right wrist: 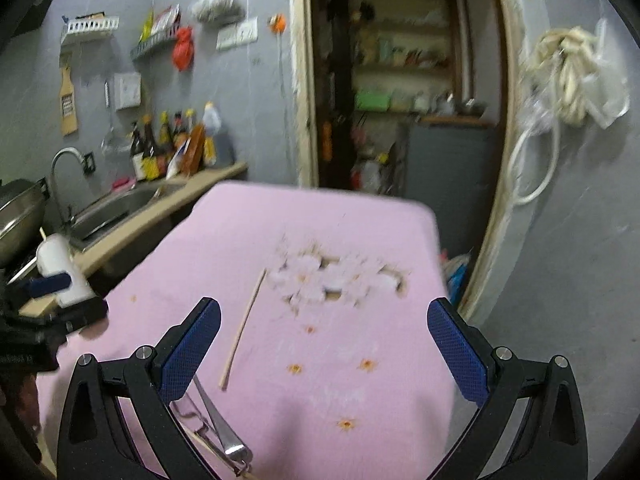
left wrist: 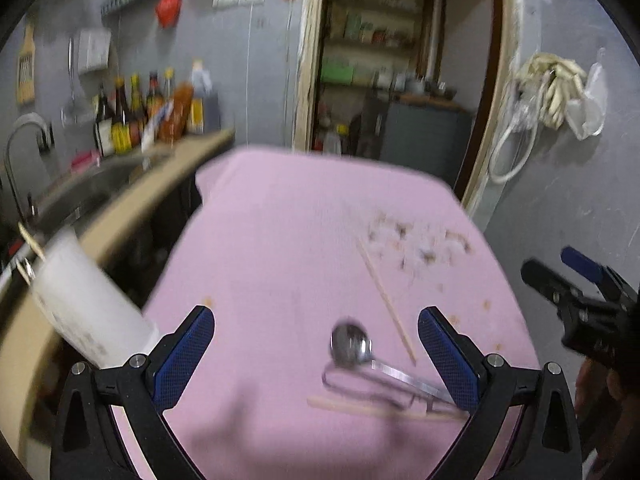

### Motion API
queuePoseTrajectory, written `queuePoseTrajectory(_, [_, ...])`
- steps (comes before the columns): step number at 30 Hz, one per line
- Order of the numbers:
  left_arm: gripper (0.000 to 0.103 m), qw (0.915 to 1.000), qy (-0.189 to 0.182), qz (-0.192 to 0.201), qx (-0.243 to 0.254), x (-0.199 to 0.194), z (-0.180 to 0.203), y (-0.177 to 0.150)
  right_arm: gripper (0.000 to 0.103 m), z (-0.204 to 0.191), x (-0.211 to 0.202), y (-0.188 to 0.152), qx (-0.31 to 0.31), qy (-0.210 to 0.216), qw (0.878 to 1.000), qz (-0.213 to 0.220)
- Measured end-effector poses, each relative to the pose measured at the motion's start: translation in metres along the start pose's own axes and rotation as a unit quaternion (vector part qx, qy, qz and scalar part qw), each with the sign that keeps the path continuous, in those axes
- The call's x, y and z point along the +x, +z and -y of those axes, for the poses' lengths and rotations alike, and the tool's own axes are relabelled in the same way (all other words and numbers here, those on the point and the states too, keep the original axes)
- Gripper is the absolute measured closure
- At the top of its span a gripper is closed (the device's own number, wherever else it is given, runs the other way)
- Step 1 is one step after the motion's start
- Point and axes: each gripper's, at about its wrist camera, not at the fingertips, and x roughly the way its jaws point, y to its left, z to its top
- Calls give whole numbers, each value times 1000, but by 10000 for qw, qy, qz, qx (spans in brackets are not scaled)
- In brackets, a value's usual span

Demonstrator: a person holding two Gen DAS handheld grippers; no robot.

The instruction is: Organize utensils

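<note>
A metal spoon (left wrist: 350, 345) lies bowl-up on the pink cloth (left wrist: 280, 240), its handle running toward my left gripper's right finger. A wire-handled utensil (left wrist: 334, 380) and a wooden chopstick (left wrist: 360, 405) lie under it. Another chopstick (left wrist: 386, 300) lies farther out, also seen as the chopstick (right wrist: 244, 324) in the right wrist view. My left gripper (left wrist: 316, 314) hovers open over the spoon, holding nothing. My right gripper (right wrist: 325, 304) is open above the cloth's flower print, with the spoon handle (right wrist: 216, 420) by its left finger. A white holder (left wrist: 88, 312) with chopsticks stands at the left.
A counter with a sink (right wrist: 116, 204), a tap and sauce bottles (left wrist: 140, 116) runs along the left. An open doorway (right wrist: 400, 100) with shelves lies beyond the table's far edge. A grey wall with hanging bags (right wrist: 572, 76) is on the right. The image is motion-blurred.
</note>
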Motion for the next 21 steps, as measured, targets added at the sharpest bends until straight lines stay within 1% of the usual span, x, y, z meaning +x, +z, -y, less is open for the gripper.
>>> queuePoseTrajectory(1, [2,9997,-15,-192,-121,6,-2,-6,2,2,8,-2,-9,104,9999,-112])
queuePoseTrajectory(3, [10,9985,-23,-449,-301,15,-4,-12,2,1,20,-6,-13,260,9994,-242])
queuePoseTrajectory(4, [13,9969,-22,-654,-434,23,-7,-16,3,1,28,-7,-31,349,9988,-332])
queuePoseTrajectory(5, [22,9955,-3,-796,-519,27,-9,-19,7,0,33,-10,-55,394,9984,-399])
queuePoseTrajectory(6, [30,9934,16,-956,-630,33,-11,-22,15,0,41,-12,-89,463,9976,-502])
queuePoseTrajectory(8, [35,9890,28,-1211,-849,40,-15,-29,22,-2,54,-14,-130,586,9958,-690])
queuePoseTrajectory(9, [40,9865,39,-1330,-953,43,-17,-31,25,-3,60,-16,-146,652,9948,-775])
queuePoseTrajectory(10, [43,9836,25,-1447,-1076,46,-19,-35,27,-5,66,-17,-154,722,9938,-835])
queuePoseTrajectory(11, [46,9815,-2,-1519,-1167,47,-20,-37,31,-6,68,-19,-166,766,9931,-873])
queuePoseTrajectory(13, [48,9767,-43,-1699,-1310,50,-19,-41,37,-11,77,-21,-205,867,9911,-985])
queuePoseTrajectory(15, [56,9716,-150,-1866,-1447,53,-19,-43,43,-14,82,-24,-204,955,9895,-1069])
queuePoseTrajectory(16, [58,9692,-212,-1937,-1504,55,-17,-45,44,-16,86,-26,-205,1013,9883,-1123])
queuePoseTrajectory(18, [59,9677,-233,-1999,-1515,57,-14,-45,50,-17,92,-27,-222,1073,9866,-1210])
queuePoseTrajectory(20, [61,9669,-206,-2014,-1554,60,-11,-44,51,-18,95,-29,-231,1118,9854,-1263])
queuePoseTrajectory(21, [64,9660,-188,-2022,-1598,62,-12,-44,51,-18,96,-29,-229,1142,9848,-1287])
